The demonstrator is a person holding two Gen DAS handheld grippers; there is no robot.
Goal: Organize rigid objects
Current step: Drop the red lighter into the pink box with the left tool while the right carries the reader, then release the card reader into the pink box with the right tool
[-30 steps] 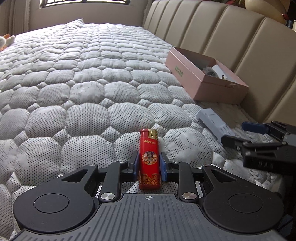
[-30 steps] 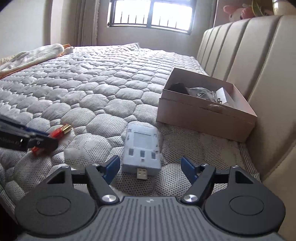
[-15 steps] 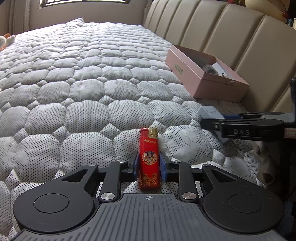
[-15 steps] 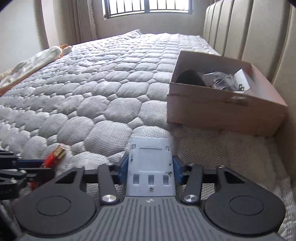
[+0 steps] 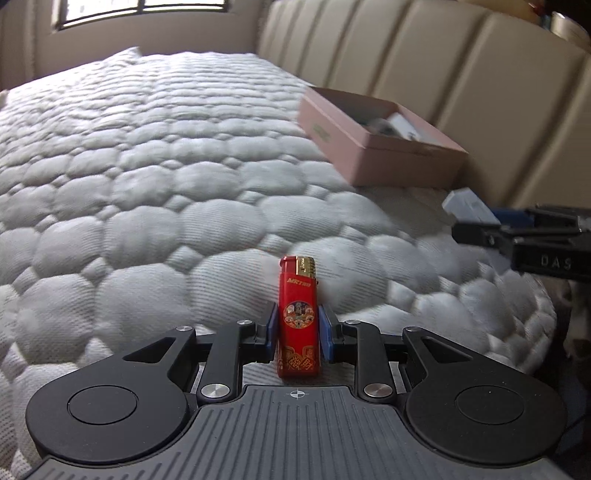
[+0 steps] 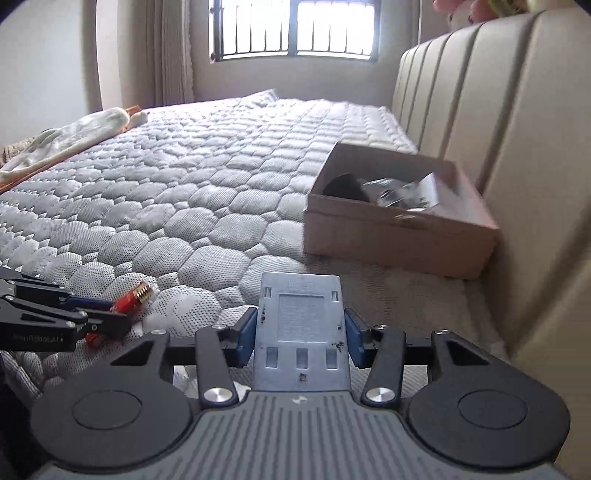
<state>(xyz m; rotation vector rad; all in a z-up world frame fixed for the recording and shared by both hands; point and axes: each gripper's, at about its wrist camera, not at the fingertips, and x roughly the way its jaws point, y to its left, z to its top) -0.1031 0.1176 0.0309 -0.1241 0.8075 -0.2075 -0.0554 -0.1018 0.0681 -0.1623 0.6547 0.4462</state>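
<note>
Since prev. frames: right claw [image 6: 301, 338], then spread w/ grey device lying flat on bed between its pads, now clamped on grey device [image 6: 302, 334] and raised off the quilt; left claw [image 5: 297, 332] unchanged, clamped on red lighter [image 5: 298, 321]. Item 1: lighter, red w/ gold top, upright between blue pads [image 5: 271, 328], base near quilt; whether it touches, can't tell. Item 2: grey device, flat rect. plastic, underside up w/ three small slots near the claw body, held by both long edges, front end pointing toward box. Item 3: pink cardboard box [image 6: 388, 236], open top, sits on bed against padded headboard [image 6: 498, 122], ahead-right of both claws. Contents: dark round obj. [image 6: 343, 186] at left end, crinkled clear/silver packaging [image 6: 399, 192] mid, white card or paper at right; details too blurred to ID further. Item 4: bed [image 6: 207, 192], grey quilted hex-pattern mattress cover. Item 5: pale cloth bundle [image 6: 70, 136] at far left bed edge. Barred window [image 6: 295, 26] behind. Left claw visible lower-left in right wrist view, lighter tip protruding; right claw visible at right edge of left wrist view, device end showing.
</note>
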